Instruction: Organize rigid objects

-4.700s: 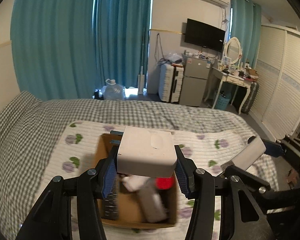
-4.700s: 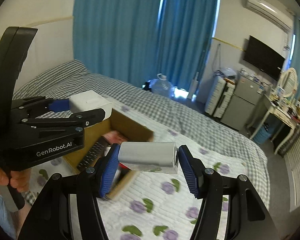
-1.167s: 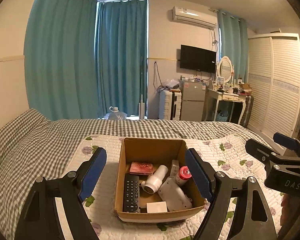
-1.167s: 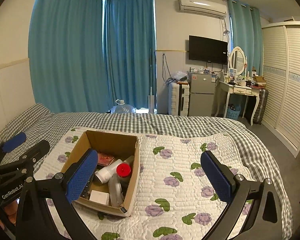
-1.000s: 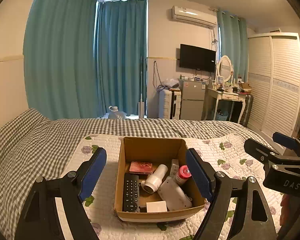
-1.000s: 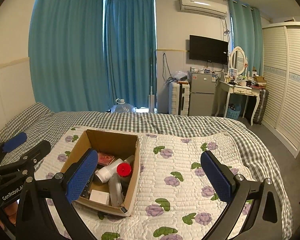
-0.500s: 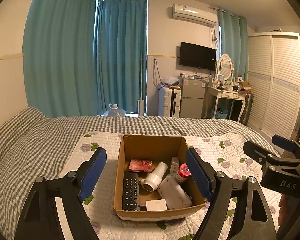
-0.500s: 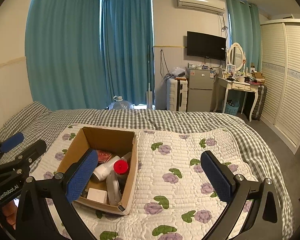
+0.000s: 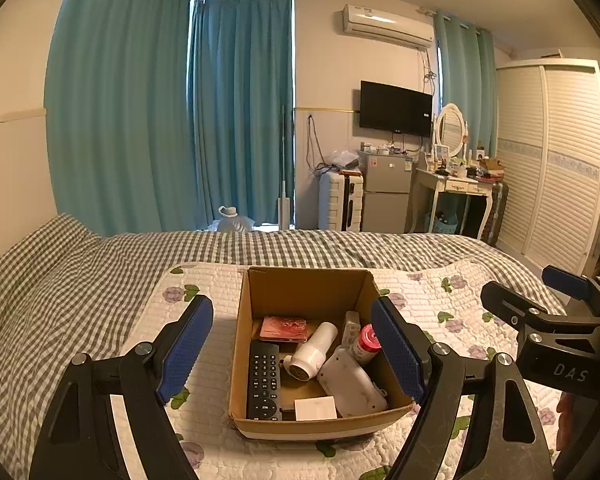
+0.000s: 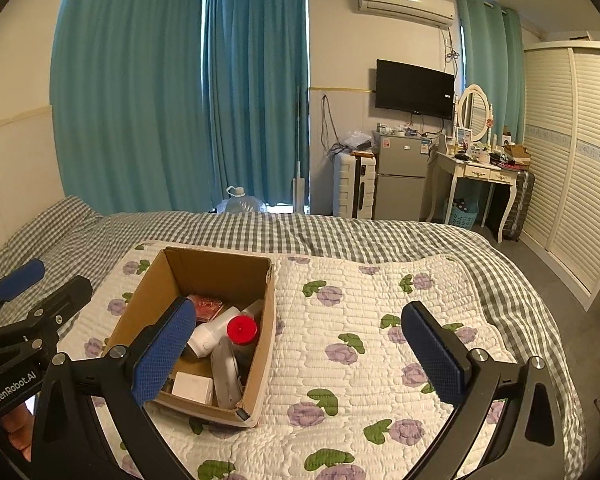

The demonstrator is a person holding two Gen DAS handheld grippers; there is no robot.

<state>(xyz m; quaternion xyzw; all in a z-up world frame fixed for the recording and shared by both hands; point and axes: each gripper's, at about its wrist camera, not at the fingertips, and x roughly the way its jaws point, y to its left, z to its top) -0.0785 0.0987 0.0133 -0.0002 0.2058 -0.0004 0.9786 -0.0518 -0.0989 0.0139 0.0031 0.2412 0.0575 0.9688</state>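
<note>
An open cardboard box [image 9: 308, 288] stands on the floral quilt; it also shows in the right wrist view [image 10: 220, 268]. Inside lie a black remote [image 9: 263, 380], a red booklet [image 9: 283, 329], a white cylinder device [image 9: 314, 346], a red-capped bottle [image 9: 366, 340], a white flat device [image 9: 352, 384] and a small white box [image 9: 315, 408]. My left gripper [image 9: 296, 346] is open and empty, held back from the box's near side. My right gripper [image 10: 300, 350] is open and empty, to the right of the box.
The floral quilt [image 10: 360, 320] covers a grey checked bed [image 9: 60, 280]. Blue curtains, a water jug [image 10: 242, 202], a white suitcase [image 10: 354, 186], a fridge [image 10: 402, 178] and a dressing table [image 10: 480, 172] stand beyond the bed. A louvred wardrobe [image 10: 572, 160] is at the right.
Earlier, each gripper held a white boxy object over the box; now both are open, empty and drawn back. In the last second both views only drift slightly.
</note>
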